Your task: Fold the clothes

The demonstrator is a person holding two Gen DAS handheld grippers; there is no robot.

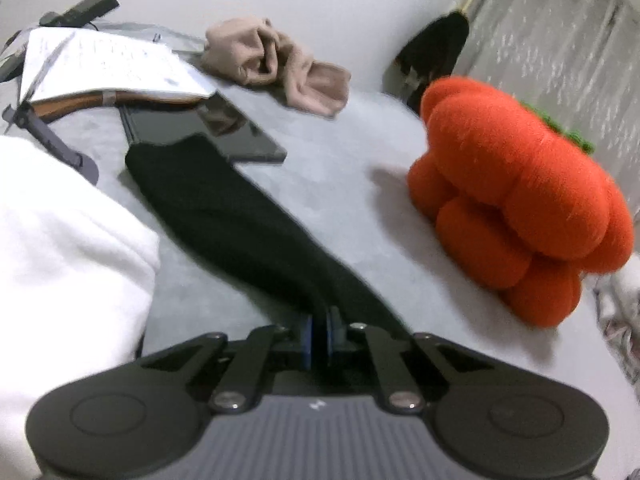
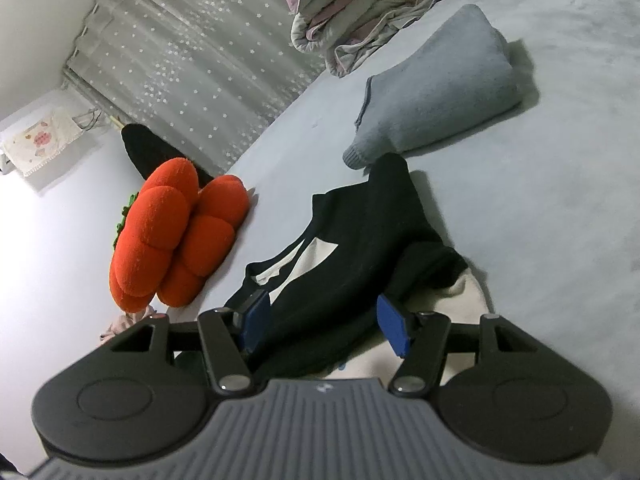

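So the left gripper [image 1: 319, 332] had its blue pads pinched together on the near end of a long black sleeve [image 1: 240, 216], which ran away from it across the grey bed [image 1: 352, 168] toward a dark tablet-looking slab [image 1: 208, 132] and an open notebook [image 1: 104, 64] near the far left edge. The view was a bit smeared, so whether the grip had a full fold of cloth or just the cuff couldn't be told. The right gripper [image 2: 324, 320] was a different story: its jaws stood wide apart, straddling a bunched part of the black garment [image 2: 360, 232] without the pads clearly pressing on it, so it read more as hovering than holding. The garment itself sat on the near part of the bed, black with cream panels showing through, rumpled and humped up rather than flat. Judging by that, the folding was barely underway: nothing looked squared off, and the sleeve probably had to be brought in over the body before any real folds happened. Just beyond it lay a grey sweater [image 2: 436, 92] that already looked folded, so maybe one item was done. Further out were an orange pumpkin plush [image 2: 172, 236] by the wall-side edge, a beige crumpled cloth [image 1: 276, 68] at the far side, a white bundle [image 1: 68, 248] on the left, and a heap of bedding [image 2: 360, 4] at the far corner.
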